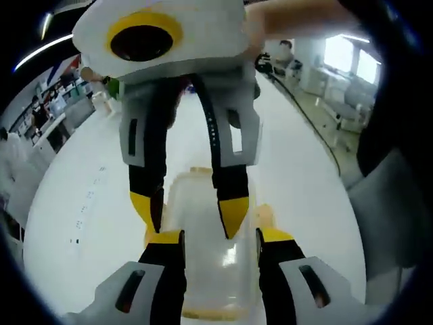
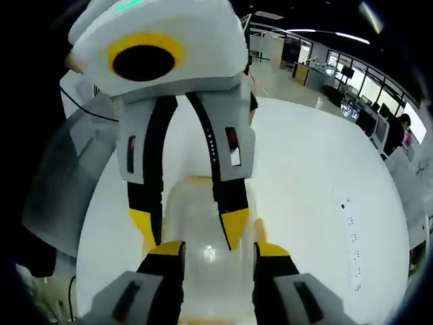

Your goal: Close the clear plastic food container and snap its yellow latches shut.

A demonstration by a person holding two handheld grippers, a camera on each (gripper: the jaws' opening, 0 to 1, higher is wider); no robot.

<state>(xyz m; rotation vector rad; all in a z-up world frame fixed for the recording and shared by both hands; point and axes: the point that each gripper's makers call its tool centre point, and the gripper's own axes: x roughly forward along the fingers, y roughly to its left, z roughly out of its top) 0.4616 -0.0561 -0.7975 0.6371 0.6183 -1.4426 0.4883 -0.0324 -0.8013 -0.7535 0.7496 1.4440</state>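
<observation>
The clear plastic food container (image 1: 206,250) is seen low in the middle of the left gripper view, sitting on a white table (image 1: 88,203). The left gripper (image 1: 220,237) is spread around its near end, jaws parted on either side of it, though whether they actually press the walls can't be told. The right gripper (image 1: 189,217) comes down from the top of the frame, its yellow tips at the container's far part.

In the right gripper view the same container (image 2: 203,250) is found bottom centre, with the right gripper (image 2: 210,250) parted around it and the left gripper (image 2: 186,230) reaching down from above. A yellow latch (image 2: 260,233) is glimpsed at the right edge; open or snapped can't be told.
</observation>
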